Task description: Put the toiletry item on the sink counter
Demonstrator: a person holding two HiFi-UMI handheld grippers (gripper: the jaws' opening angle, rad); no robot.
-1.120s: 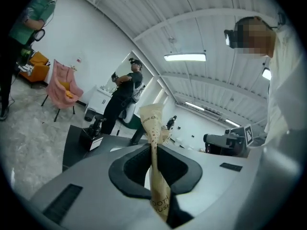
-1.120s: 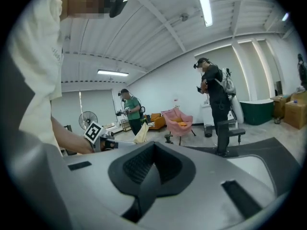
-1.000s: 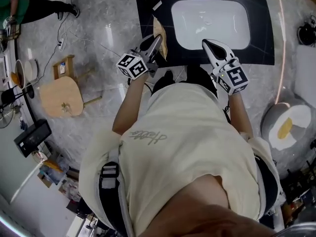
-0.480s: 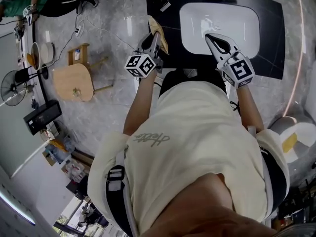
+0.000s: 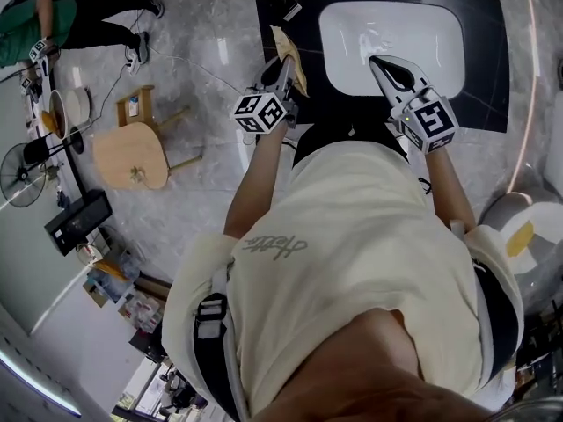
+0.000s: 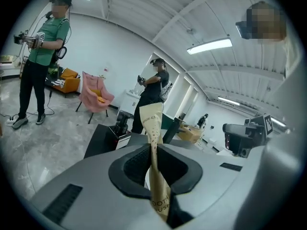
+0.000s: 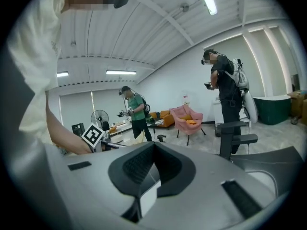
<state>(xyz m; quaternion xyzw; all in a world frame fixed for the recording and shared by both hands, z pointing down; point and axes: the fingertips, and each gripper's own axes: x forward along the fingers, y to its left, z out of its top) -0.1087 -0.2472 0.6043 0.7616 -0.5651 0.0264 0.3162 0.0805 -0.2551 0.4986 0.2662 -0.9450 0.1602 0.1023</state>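
- The left gripper is seen with its jaws pressed together on a tan toiletry sachet, just as it was a second ago.
- The sachet is clamped near its lower end, and its upper end stands up past the jaw tips.
- In the head view the sachet is held over the left part of the black sink counter, just beside the white basin; whether it touches the counter cannot be told.
- The right gripper is seen with its jaws drawn together and nothing between them.
- Since a second ago the right gripper's tips have been carried from the near rim of the basin to a place further over it.
- The left gripper's place beside the basin is little changed.
- A small dark bottle is seen on the counter beyond the left gripper's tips.
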